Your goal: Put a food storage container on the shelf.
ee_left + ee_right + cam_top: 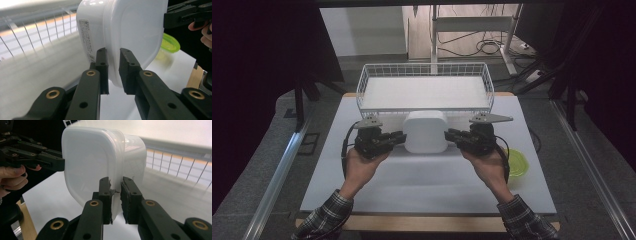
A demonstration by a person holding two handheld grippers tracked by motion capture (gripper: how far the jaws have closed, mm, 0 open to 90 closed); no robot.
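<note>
Underneath, white table, dim room behind.

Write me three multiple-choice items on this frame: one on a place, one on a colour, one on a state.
1. Where is the white container relative to the wire basket?
A. Inside the basket
B. Just in front of the basket, on the person's side
C. Behind the basket

2. What colour is the lid lying on the table near the right hand?
A. Yellow-green
B. Red
C. Blue

3. How is the white container held?
A. By the left gripper alone
B. By neither gripper
C. By the left gripper and the right gripper, one on each side

Answers:
1 B, the high view shows it before the basket's near wall.
2 A, it shows yellow-green in the high view and the left gripper view.
3 C, each gripper view shows its jaws closed on the container's rim.
</note>
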